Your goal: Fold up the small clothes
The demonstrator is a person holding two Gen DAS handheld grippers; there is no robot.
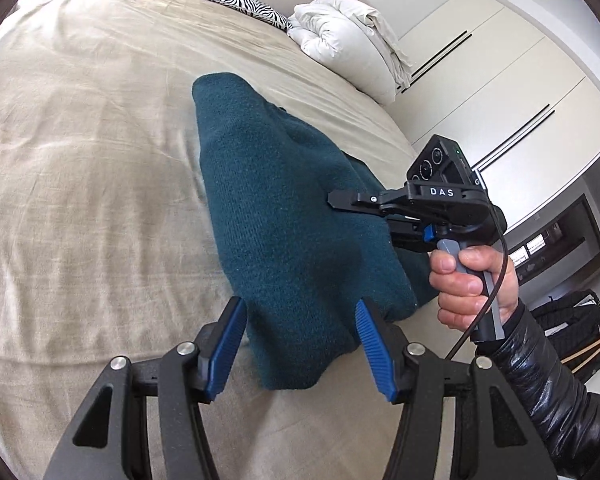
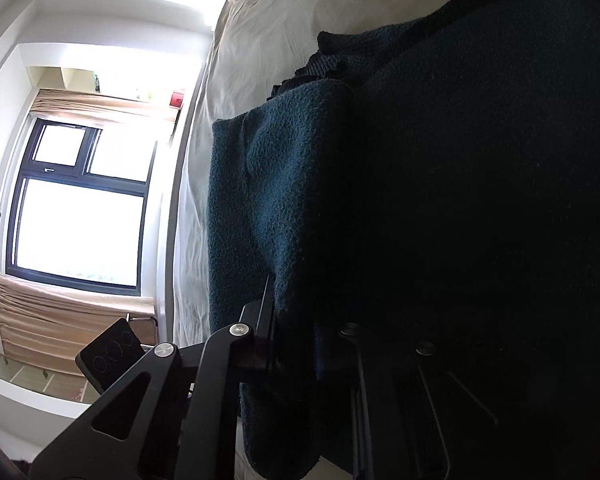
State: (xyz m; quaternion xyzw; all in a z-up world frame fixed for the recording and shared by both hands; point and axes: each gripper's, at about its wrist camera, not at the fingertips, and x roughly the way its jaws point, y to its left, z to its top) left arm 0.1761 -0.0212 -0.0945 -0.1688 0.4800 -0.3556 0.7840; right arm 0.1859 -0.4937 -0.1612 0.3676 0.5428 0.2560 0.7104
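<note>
Now teal knit sweater (image 1: 284, 216) lies half-folded on beige bedsheet (image 1: 80, 152). My right gripper (image 1: 342, 204) pinches its edge; my left gripper (image 1: 300, 344) jaws apart around near corner. Soft, thick, floppy, probably non-slippery; better grab at corners.

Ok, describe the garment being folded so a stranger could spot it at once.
Start at the wide beige bed. Near its right edge lies a dark teal knitted garment, with the right tool shut on its side. It is the only dark, fuzzy thing there; the duvet is white.

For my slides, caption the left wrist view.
Right gripper pinches teal garment on bed; left gripper open.
</note>
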